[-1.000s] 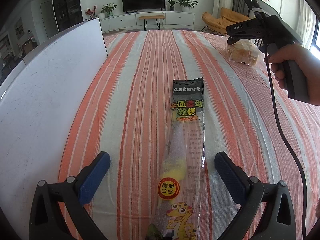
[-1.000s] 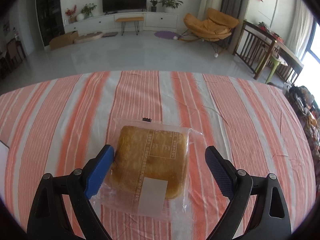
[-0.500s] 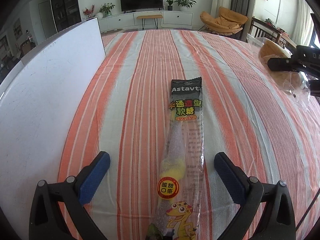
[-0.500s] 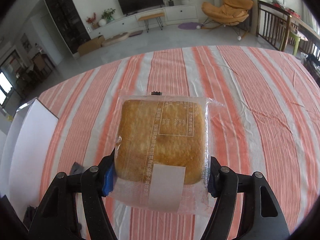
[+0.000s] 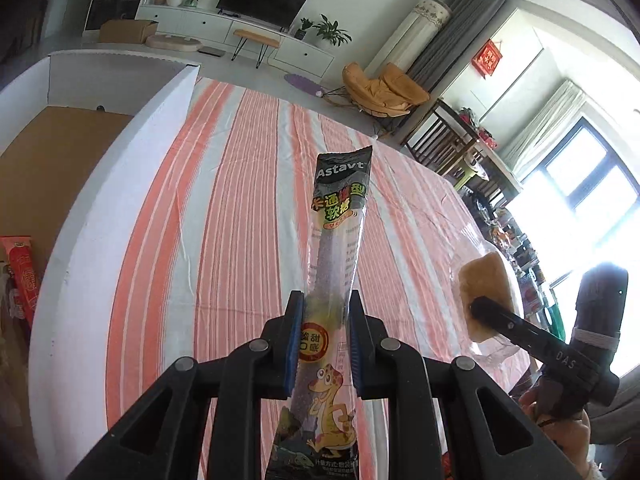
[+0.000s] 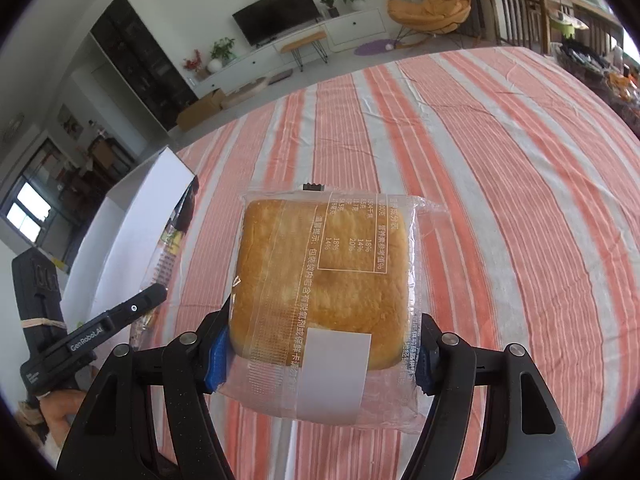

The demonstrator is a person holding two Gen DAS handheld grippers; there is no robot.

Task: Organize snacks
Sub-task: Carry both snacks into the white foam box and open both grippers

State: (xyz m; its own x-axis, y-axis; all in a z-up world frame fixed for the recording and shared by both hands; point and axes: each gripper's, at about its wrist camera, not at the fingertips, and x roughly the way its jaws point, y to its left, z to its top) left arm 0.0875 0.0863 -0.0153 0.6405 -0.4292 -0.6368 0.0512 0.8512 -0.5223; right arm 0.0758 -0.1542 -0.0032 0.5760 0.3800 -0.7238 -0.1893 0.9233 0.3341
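Observation:
My left gripper [image 5: 324,330] is shut on a long gummy candy packet [image 5: 338,236] with a black top and a cartoon lizard, and holds it lifted above the striped tablecloth. My right gripper [image 6: 320,350] is shut on a square bread in a clear wrapper [image 6: 324,280], also lifted off the table. The bread [image 5: 486,292] and the right gripper show at the right of the left wrist view. The candy packet [image 6: 172,236] and the left gripper show at the left of the right wrist view.
A white open box [image 5: 132,128] with a brown cardboard floor stands along the table's left side; it also shows in the right wrist view [image 6: 132,224]. The orange and white striped tablecloth [image 6: 500,184] covers the table. Chairs and clutter [image 5: 500,216] lie beyond the right edge.
My left gripper has closed on the candy packet and lifted it off the table. My right gripper has raised the bread higher and swung toward the left, nearer the white box.

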